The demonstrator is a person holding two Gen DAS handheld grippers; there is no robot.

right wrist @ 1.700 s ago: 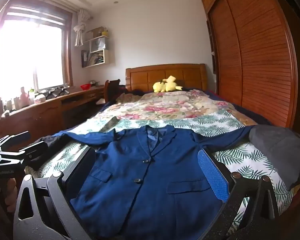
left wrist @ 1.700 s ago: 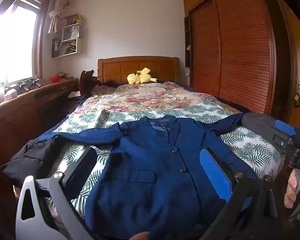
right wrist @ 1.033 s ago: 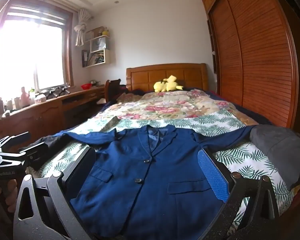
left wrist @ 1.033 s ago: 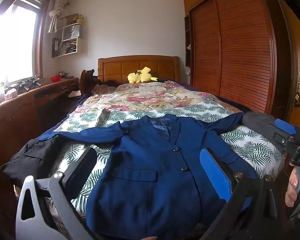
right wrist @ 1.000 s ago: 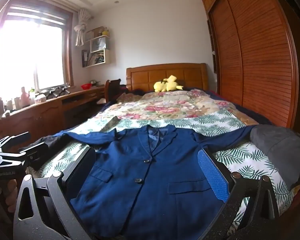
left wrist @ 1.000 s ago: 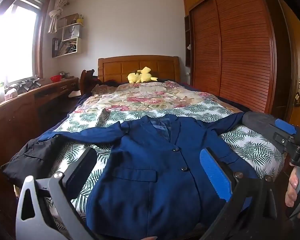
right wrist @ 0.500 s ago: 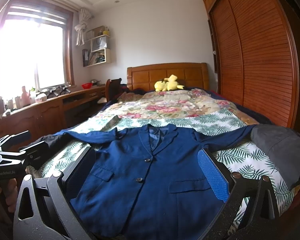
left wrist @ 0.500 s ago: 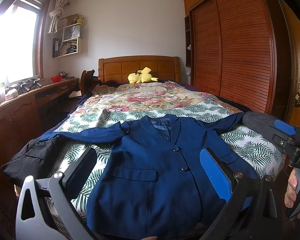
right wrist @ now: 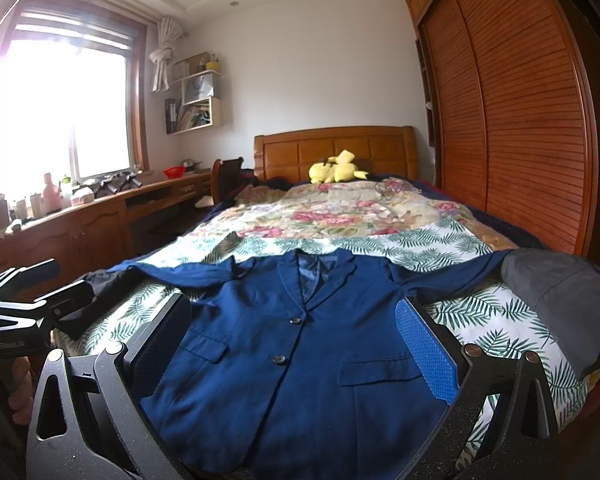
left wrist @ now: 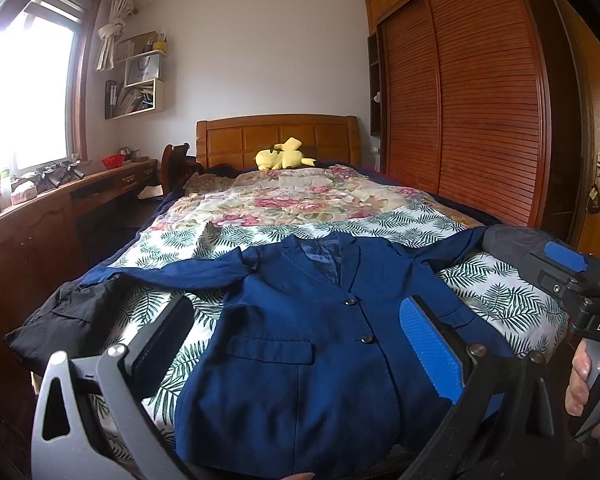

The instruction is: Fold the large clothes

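Navy-blue woven suit jacket lies face up and buttoned on the leaf-print bedspread at the foot of the bed, both sleeves spread sideways. Left gripper and right gripper hover above its hem, fingers spread wide, holding nothing. Judging by its structured front, the cloth will be fairly heavy and soft yet hold creases; the 2 shoulder seams or a sleeve cuff look like the best places to pinch.

Both wrist views, bed's foot, facing headboard
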